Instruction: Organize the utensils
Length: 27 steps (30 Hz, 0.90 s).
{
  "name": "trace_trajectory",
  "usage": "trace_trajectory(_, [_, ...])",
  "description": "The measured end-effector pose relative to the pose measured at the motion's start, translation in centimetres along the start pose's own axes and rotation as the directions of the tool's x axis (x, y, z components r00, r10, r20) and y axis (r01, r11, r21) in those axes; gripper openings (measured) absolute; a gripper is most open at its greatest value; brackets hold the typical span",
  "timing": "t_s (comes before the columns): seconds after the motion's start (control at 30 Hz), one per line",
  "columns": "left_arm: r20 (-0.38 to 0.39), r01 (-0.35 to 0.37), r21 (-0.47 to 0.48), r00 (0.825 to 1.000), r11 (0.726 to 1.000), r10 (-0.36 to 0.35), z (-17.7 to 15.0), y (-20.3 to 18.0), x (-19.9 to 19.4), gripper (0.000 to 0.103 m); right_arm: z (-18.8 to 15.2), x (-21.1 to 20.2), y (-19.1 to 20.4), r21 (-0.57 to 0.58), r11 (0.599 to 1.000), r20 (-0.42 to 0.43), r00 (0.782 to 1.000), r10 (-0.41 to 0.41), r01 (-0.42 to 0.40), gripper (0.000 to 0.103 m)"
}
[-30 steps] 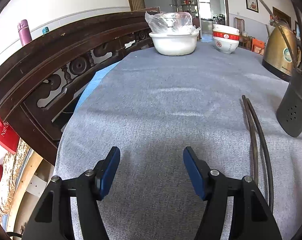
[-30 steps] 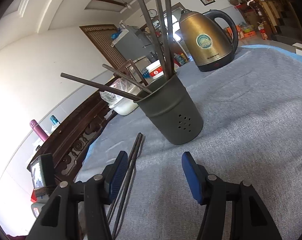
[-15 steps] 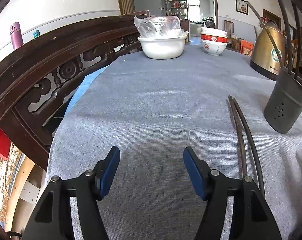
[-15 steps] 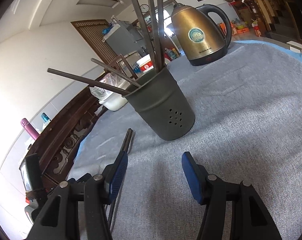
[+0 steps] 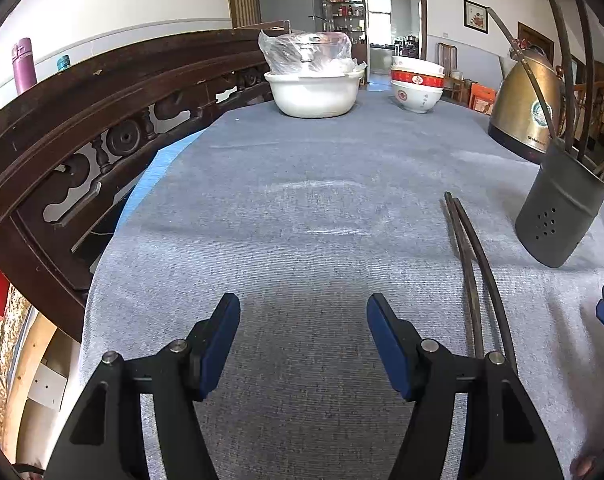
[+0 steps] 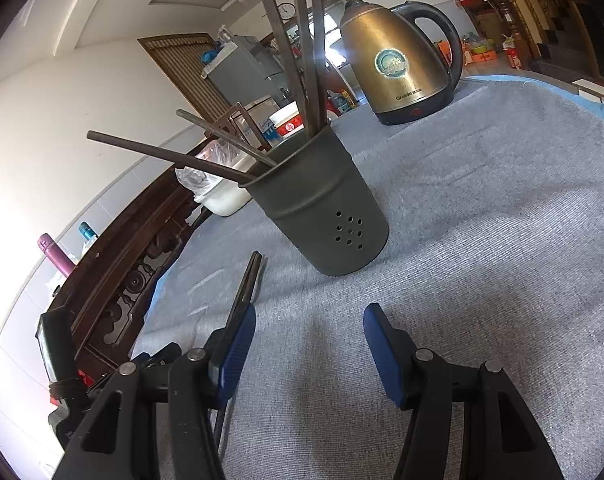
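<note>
Two chopsticks [image 5: 476,264], judged light, stiff, thin and slippery, are seen lying together on the bench [image 5: 302,208] just left of the holder [image 6: 322,208], best pinched mid-length by wide, empty left tongs [image 5: 302,340] or right tongs [image 6: 308,344].

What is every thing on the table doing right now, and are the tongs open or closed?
Left tongs: open, holding nothing.
Right tongs: open, holding nothing.
Loose chopsticks: lying flat on the cloth, side by side.
Chopstick holder: upright, several chopsticks inside.
Kettle: upright, lid shut.
White basin: covered with a plastic bag.
Bowls: stacked.
</note>
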<state>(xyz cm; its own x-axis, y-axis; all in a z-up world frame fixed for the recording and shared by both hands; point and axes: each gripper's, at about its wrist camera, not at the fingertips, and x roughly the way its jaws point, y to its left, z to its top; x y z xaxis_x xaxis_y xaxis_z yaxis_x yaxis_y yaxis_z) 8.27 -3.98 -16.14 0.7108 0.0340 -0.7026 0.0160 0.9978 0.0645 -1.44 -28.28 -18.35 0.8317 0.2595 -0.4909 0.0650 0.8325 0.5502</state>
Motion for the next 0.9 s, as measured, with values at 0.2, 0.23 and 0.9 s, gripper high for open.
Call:
trace_trajectory(0.2, [0.006,0.023,0.005,1.000,1.000,-0.023,0.02,0.02,-0.06,0.067,-0.01,0.08,0.00,0.000,1.000,-0.003,1.000,0.003,-0.003,0.061])
trace_trajectory(0.23, [0.007,0.023,0.008,1.000,1.000,-0.023,0.02,-0.05,-0.06,0.067,0.01,0.12,0.00,0.000,1.000,-0.004,1.000,0.002,-0.002,0.061])
trace_trajectory(0.9, [0.012,0.025,0.049,1.000,0.999,-0.026,0.00,-0.71,-0.17,0.067,0.06,0.24,-0.10,0.004,1.000,-0.012,1.000,-0.003,0.004,0.061])
